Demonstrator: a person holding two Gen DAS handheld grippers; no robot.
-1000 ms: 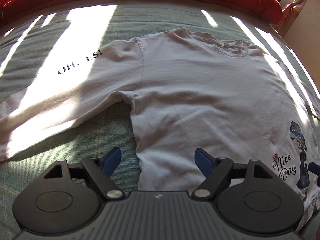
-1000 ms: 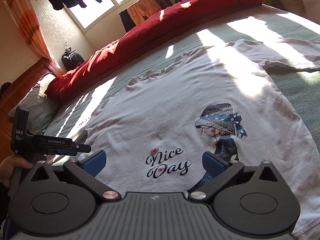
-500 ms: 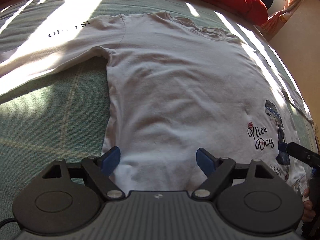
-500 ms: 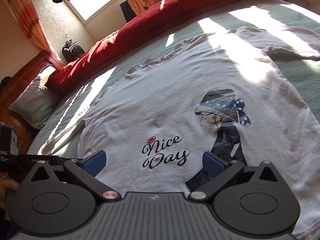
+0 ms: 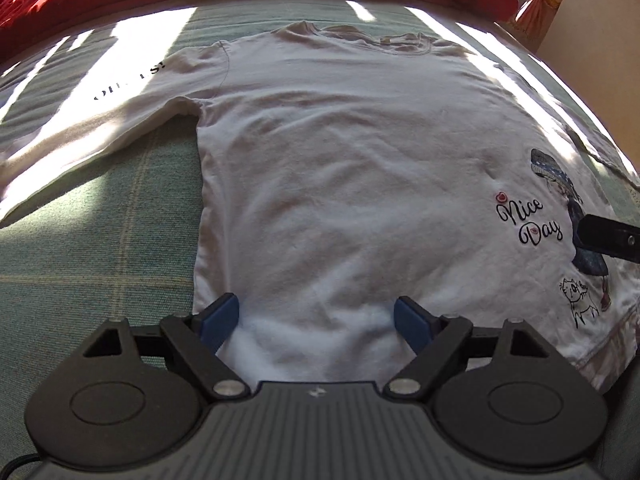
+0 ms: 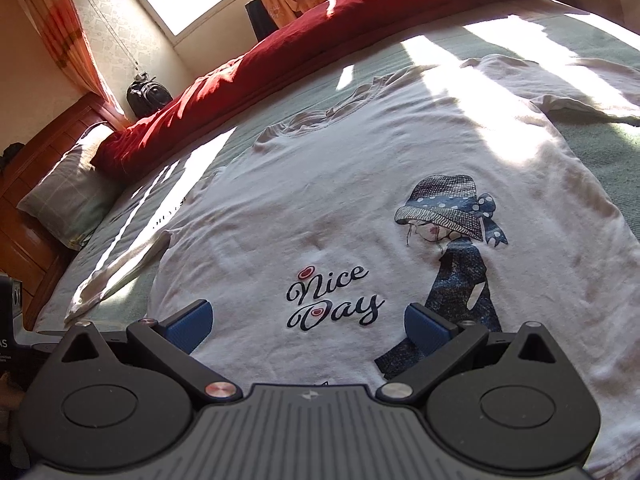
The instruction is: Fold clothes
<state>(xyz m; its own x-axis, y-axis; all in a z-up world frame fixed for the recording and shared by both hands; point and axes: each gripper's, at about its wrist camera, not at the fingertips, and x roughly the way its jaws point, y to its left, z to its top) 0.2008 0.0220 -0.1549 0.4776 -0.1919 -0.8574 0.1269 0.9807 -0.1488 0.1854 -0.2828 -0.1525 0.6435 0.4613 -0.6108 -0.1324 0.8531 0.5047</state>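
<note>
Shirt (image 5: 340, 184) flat on bed (image 5: 96, 240); red duvet (image 6: 320, 28) beyond.

"Nice Day" in black script with small red hearts on the white shirt (image 6: 360, 184), at 9 o'clock of its hat-girl print (image 6: 452, 216). Sleeve (image 5: 92, 128) has black lettering ending "S!", the rest washed out. Black box (image 6: 8, 344) at the frame edge: "AS", cut off.
</note>
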